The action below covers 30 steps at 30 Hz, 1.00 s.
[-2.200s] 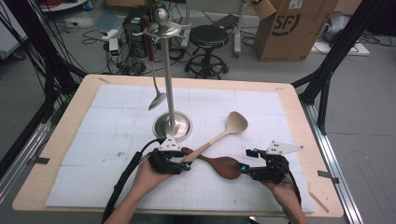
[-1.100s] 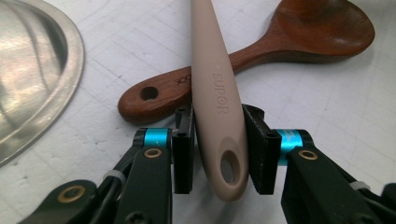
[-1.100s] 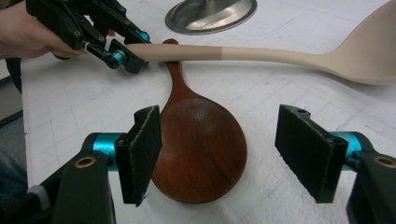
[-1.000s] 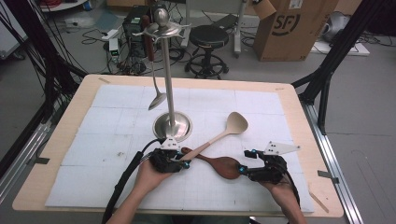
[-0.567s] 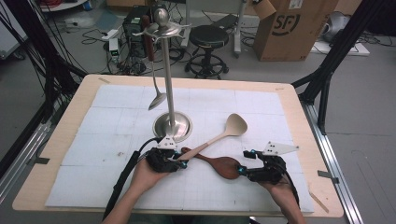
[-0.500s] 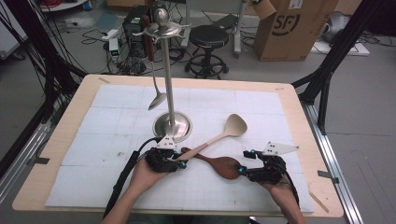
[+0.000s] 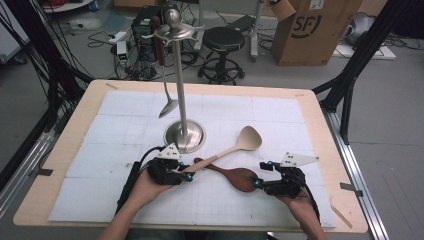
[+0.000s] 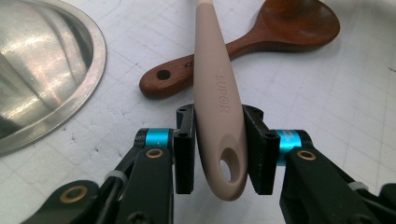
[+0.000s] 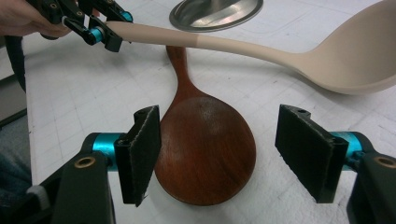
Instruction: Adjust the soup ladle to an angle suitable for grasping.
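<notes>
I had the left gripper (image 8: 218,149) pinching the beige ladle's handle (image 8: 215,98); the right gripper (image 9: 233,154) stood spread around the wooden spoon (image 9: 205,149), ungrasped; neither hung on the stand (image 7: 181,90).

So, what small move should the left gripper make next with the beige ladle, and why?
Probably lift a little more. The left gripper is shut on the beige ladle near its handle end, and the handle crosses over the brown wooden spoon, whose bowl sits between the open jaws of the right gripper. Raising it first should clear the spoon before carrying the ladle toward the steel stand.
</notes>
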### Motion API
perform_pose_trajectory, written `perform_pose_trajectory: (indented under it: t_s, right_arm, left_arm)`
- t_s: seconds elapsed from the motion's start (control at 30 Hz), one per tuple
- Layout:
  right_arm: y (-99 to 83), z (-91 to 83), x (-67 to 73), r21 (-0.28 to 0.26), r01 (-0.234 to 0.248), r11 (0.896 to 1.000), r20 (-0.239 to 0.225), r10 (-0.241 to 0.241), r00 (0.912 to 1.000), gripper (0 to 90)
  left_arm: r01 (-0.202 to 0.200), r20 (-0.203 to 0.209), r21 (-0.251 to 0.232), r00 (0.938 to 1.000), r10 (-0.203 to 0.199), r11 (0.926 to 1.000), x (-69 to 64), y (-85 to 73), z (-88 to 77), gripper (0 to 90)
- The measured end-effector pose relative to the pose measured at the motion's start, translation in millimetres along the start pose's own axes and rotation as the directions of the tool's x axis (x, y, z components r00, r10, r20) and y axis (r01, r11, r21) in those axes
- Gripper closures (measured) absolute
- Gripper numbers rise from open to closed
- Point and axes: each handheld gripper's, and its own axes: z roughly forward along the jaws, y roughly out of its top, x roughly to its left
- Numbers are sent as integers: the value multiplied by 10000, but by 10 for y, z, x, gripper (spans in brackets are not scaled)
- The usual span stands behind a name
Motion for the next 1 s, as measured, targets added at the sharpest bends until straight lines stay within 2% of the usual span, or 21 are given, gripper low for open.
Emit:
perform_pose_trajectory:
  t_s: [0.23,0.43,1.0]
  right_arm:
    - [1,17,9,27,1,10000,-28,-1,10000,307]
    - [5,13,22,11,145,9999,-25,-145,9999,307]
    - [4,14,33,72,112,9999,-56,-112,9999,308]
  left_arm:
    - [161,177,-3,9997,-161,9999,40,-37,-83,682]
    - [79,243,49,9997,-80,10000,52,-55,-138,682]
    - [-4,307,-59,9995,6,10000,109,-85,-325,684]
